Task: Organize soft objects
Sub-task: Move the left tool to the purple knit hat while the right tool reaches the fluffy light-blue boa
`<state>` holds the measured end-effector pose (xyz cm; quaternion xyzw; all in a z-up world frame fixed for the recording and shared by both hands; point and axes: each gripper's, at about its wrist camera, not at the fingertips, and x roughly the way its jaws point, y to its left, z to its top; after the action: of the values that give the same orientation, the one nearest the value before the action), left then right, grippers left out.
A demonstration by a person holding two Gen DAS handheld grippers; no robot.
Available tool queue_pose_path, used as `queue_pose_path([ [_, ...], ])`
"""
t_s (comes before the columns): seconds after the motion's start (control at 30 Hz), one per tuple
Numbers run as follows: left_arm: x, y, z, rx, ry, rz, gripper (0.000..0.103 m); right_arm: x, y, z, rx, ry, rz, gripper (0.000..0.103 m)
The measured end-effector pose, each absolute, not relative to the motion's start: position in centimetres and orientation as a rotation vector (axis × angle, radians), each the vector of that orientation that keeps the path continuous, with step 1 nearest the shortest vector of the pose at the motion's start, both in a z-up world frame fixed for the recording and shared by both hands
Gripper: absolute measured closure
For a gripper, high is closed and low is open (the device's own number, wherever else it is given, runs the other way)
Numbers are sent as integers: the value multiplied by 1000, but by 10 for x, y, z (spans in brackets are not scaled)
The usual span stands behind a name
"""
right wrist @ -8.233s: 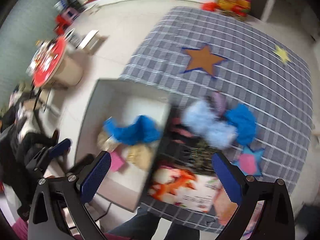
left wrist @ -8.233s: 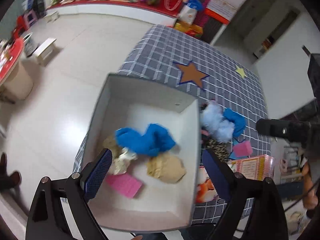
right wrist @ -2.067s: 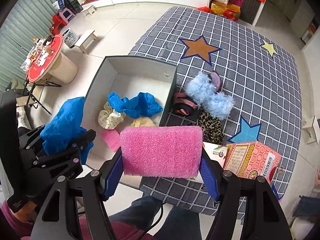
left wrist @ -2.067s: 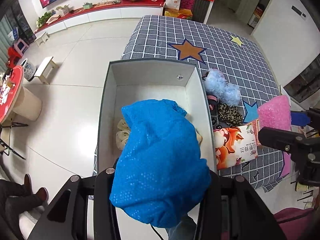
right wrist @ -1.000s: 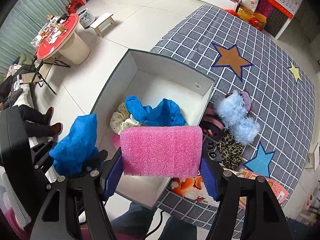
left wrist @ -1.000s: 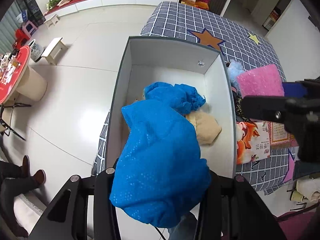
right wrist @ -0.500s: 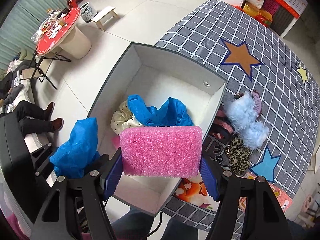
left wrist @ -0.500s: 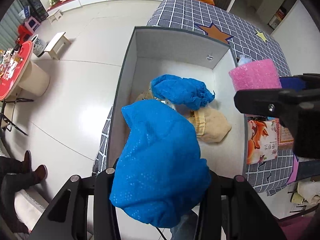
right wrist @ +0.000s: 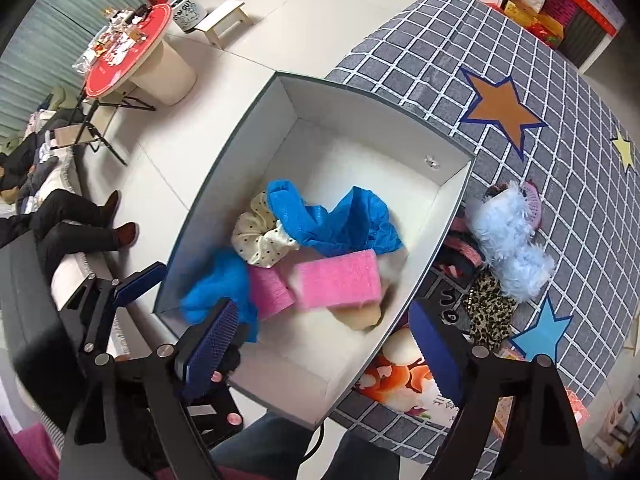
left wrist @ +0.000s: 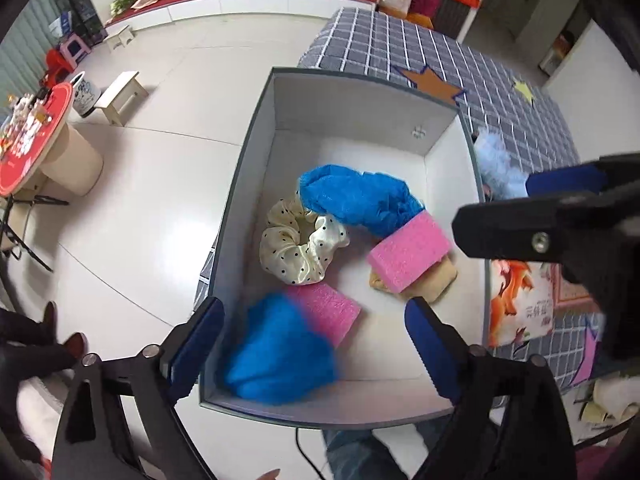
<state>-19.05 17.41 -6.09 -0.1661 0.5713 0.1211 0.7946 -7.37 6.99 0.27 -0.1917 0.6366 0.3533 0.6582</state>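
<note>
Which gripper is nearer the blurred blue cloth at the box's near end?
Left. The left gripper is open directly over the blue cloth, which sits between its fingers. The right gripper is open further right, over the upper pink sponge.

Pink sponge; blue cloth; cream black-dotted scrunchie; grey-checked tablecloth.

Each black hand-held gripper has blue ribbed pads, silver screws.
</note>
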Motion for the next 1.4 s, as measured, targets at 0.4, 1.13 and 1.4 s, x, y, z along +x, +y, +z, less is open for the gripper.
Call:
queue_pose_path([
  [0.4,-191,180,-24,-478,1054,197,9,-58,44,9,-295,1496,796,0],
  [1.13,-136,121,-14,-259,1177,87,9,31,-73,28,-155,1501,556,0],
  [1.4,-106,95,-13,-183,1193,45,9,55,-128,12,-114,1548,442,0],
])
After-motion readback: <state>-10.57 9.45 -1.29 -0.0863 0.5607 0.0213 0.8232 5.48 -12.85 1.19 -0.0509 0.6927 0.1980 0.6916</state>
